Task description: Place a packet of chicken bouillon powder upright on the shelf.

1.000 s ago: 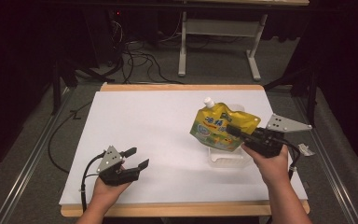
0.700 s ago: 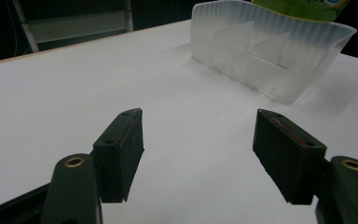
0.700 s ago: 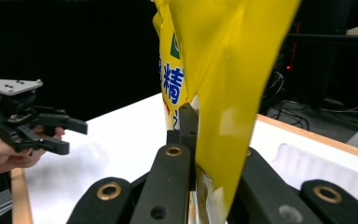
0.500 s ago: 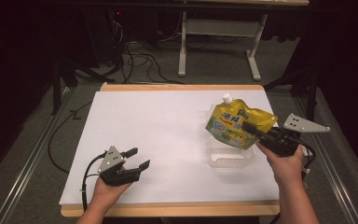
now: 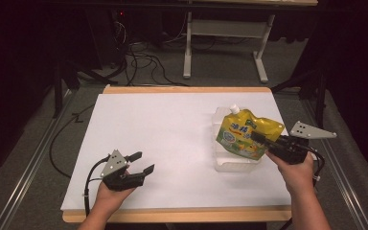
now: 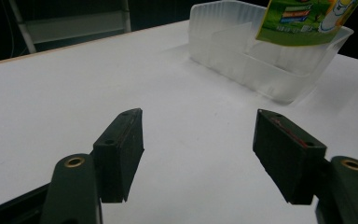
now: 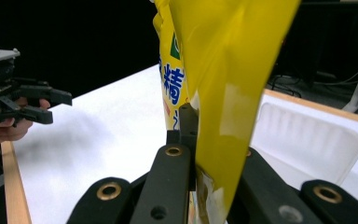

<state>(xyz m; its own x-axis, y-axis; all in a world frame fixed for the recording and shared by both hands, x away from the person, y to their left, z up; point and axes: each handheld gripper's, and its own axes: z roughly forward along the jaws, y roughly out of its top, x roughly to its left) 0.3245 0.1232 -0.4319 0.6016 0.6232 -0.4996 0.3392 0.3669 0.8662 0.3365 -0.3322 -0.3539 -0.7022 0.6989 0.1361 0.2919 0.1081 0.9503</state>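
Yellow-green glossy spouted refill pouch (image 5: 243,135) hangs over the clear ribbed plastic divided bin (image 5: 227,163) at the right of the white tabletop (image 5: 172,129), clamped at its right edge by the right gripper (image 5: 259,139). In the right gripper view the pouch (image 7: 223,70) is a smooth, shiny yellow sheet with blue print, its top and spout cut off by the frame edge; the jaws are pressed tight on its seam. How far the pouch's lower edge sits inside the bin cannot be told, since the pouch hides the bin's middle. The bin (image 6: 261,60) is frosted and translucent, with thin inner partitions. Near left, the left gripper (image 5: 141,163) rests with matte black jaws spread wide, nothing between them.
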